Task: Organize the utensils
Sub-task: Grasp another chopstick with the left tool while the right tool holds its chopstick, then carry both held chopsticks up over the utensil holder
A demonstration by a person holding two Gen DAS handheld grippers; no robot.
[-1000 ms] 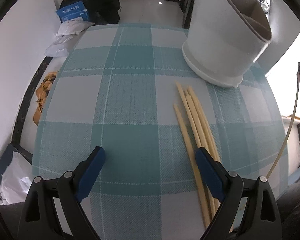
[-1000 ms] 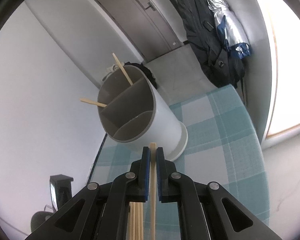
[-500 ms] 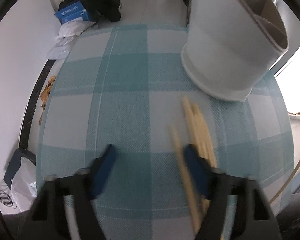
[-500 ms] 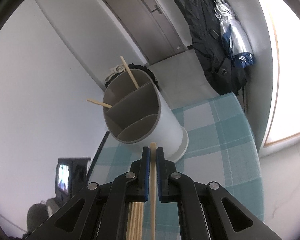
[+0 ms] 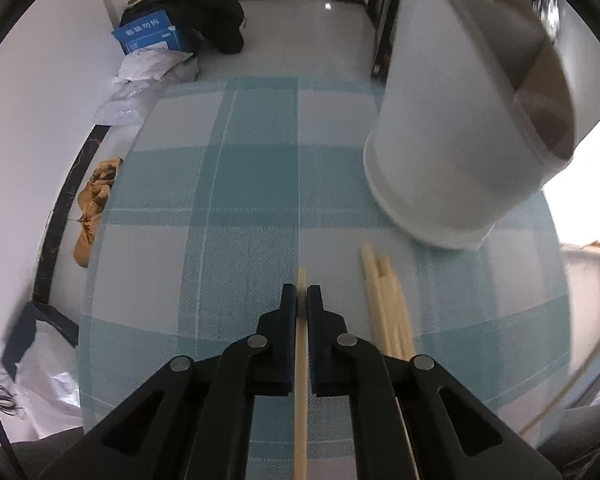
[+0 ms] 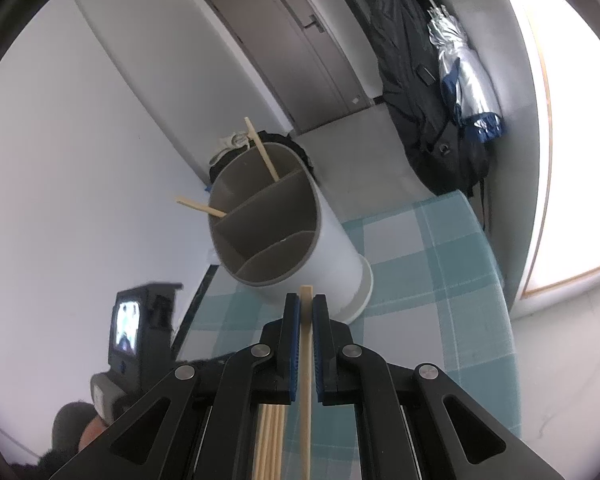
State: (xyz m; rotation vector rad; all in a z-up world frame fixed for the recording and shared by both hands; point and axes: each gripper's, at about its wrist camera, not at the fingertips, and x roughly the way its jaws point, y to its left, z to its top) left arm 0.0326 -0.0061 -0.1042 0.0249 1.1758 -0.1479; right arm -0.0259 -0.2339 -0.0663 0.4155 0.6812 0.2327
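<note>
Two chopsticks (image 6: 262, 154) already sit in the far compartment of the white holder (image 6: 332, 256), so it's maybe a third done. Each gripper is clamped on one more: the right gripper (image 6: 306, 306) holds its chopstick (image 6: 306, 360) up near the holder's rim, the left gripper (image 5: 301, 300) pinches another chopstick (image 5: 301, 400) low over the worktop (image 5: 240, 200). A small bunch of loose chopsticks (image 5: 384, 304) lies on the checked cloth just right of the left gripper, near the holder's base, waiting to go in.

Black angular gripper arms with silver screws (two per side), blue-padded fingers (image 5: 289, 312).
</note>
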